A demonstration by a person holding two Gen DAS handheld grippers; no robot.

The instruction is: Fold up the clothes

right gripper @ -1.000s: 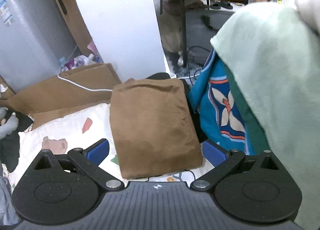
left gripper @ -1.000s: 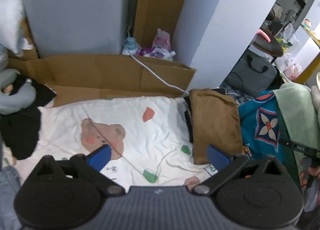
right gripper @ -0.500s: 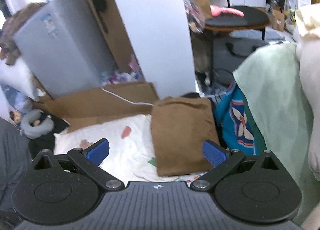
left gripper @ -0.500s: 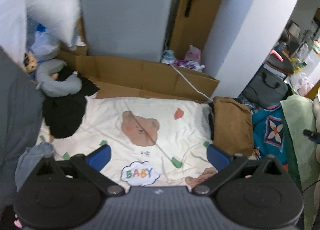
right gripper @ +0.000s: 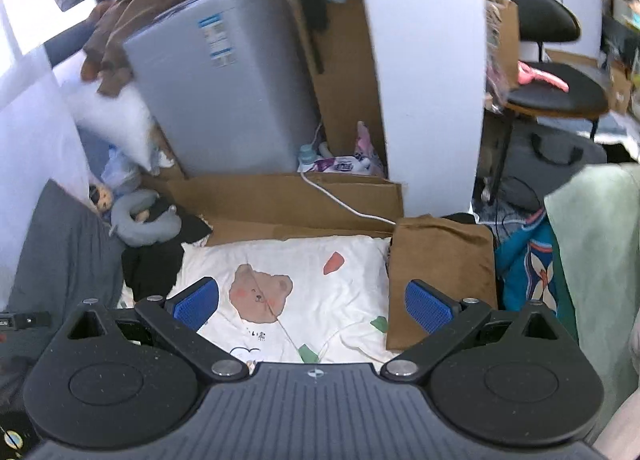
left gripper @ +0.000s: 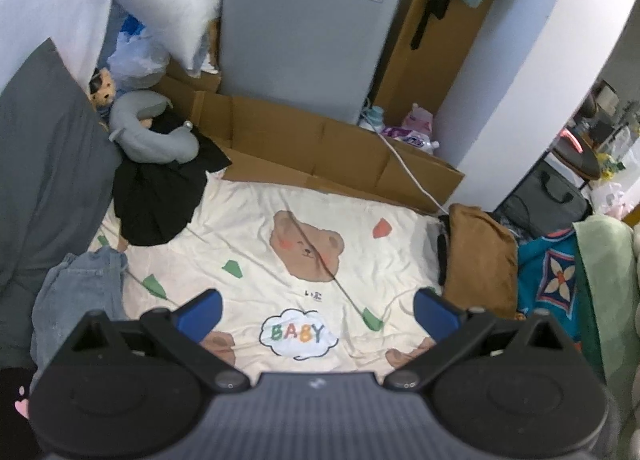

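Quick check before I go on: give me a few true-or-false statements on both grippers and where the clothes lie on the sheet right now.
1. The left gripper holds the folded brown garment. False: its fingers are spread and empty.
2. The right gripper is open and holds nothing. True.
3. The folded brown garment lies at the right edge of the bear-print sheet. True.
4. The black garment lies folded at the sheet's centre. False: it lies crumpled at the far left corner.
5. Crumpled denim lies at the sheet's left. True.
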